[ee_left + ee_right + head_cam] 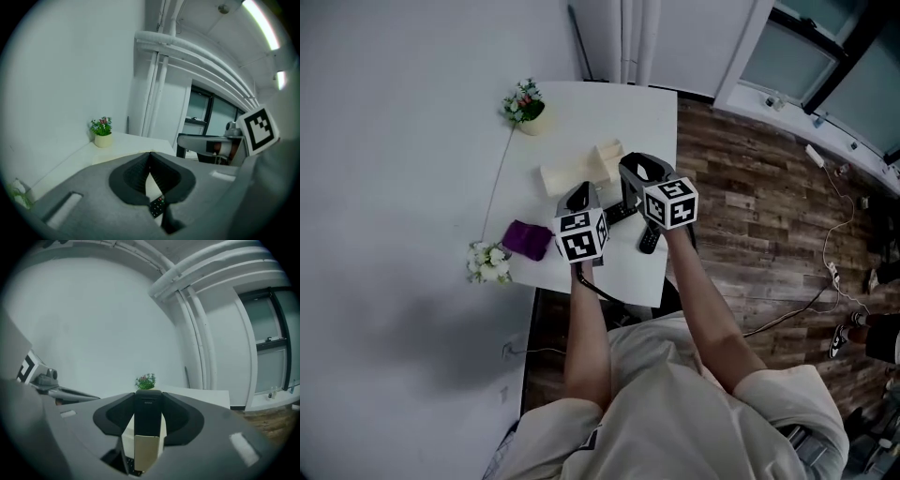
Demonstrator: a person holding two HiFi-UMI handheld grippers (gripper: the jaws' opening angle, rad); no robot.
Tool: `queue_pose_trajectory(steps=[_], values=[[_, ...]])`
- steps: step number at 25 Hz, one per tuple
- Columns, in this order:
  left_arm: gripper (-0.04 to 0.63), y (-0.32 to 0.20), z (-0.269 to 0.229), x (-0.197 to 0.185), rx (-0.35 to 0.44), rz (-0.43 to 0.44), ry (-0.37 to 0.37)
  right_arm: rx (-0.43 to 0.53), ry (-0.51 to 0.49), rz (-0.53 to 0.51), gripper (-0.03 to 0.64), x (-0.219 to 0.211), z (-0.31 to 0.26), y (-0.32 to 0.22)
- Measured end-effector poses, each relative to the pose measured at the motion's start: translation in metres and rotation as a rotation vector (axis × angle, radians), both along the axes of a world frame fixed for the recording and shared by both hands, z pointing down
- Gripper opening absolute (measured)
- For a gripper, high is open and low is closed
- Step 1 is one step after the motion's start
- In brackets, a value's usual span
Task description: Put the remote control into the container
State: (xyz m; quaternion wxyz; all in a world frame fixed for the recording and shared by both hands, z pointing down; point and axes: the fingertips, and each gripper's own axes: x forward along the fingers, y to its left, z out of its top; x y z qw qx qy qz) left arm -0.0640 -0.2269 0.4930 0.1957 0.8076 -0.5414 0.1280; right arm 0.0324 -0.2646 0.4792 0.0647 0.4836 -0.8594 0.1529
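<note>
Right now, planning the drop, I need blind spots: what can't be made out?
- Head view: inside of the cream box-shaped container, too small; its right end is behind the right gripper.
- Right gripper view: lower end of the held black remote control, covered by something beige.

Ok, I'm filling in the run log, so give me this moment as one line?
right gripper: shut on remote control | left gripper: shut, empty | container: remote control not yet inside

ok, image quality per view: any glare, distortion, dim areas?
Head view: dim and flat, darkening toward the lower left. Left gripper view: fisheye with black corners, ceiling light blown out. Right gripper view: same fisheye, pipes bowed, no glare.
</note>
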Motion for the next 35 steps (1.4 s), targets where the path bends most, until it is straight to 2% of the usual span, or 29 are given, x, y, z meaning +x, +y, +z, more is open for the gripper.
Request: queue_pose_trajectory(steps=[4, 8, 17, 23, 30, 35], values=[[0.005, -0.032, -0.014, 0.001, 0.019, -0.005, -0.032, 0.035, -0.04, 0.026, 0.184, 0.003, -0.02, -0.054], [0.005, -0.061, -0.016, 0.003, 0.017, -0.012, -0.048, 0.059, -0.019, 0.019, 0.184, -0.008, -0.026, -0.099], [0.005, -0.099, 0.001, 0.009, -0.01, -0.022, -0.065, 0.128, -0.048, 0.075, 0.184, -0.011, -0.04, -0.166], [0.005, -0.111, 0.011, 0.012, -0.024, -0.019, -0.054, 0.157, -0.046, 0.178, 0.184, -0.003, -0.025, -0.173], [0.005, -0.115, 0.014, 0.001, -0.036, -0.039, -0.051, 0.177, 0.006, 0.23, 0.184, -0.004, -0.009, -0.148], [0.005, -0.109, 0.017, -0.005, -0.041, -0.042, -0.054, 0.11, 0.065, 0.228, 0.184, -0.011, 0.017, -0.135]])
